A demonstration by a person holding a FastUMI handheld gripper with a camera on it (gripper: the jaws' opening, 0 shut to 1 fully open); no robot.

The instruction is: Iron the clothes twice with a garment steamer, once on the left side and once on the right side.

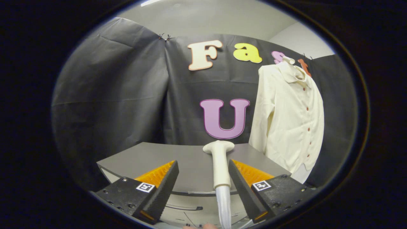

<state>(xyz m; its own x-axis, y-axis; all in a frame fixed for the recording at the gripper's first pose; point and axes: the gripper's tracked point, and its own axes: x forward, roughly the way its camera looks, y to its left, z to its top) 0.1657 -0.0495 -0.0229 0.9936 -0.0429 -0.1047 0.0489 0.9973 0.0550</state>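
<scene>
Grey tabletop (152,159) carries the white plastic garment steamer (220,162), lying between the gripper (203,173) fingers, which stand apart, the right one beside its handle. It looks rigid, smooth and light; grip mid-handle. Beyond hangs the soft cream buttoned shirt (289,121).

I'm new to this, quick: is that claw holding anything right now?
Gripper: open, holding nothing; the white steamer lies between its fingers, close beside the right one.
</scene>
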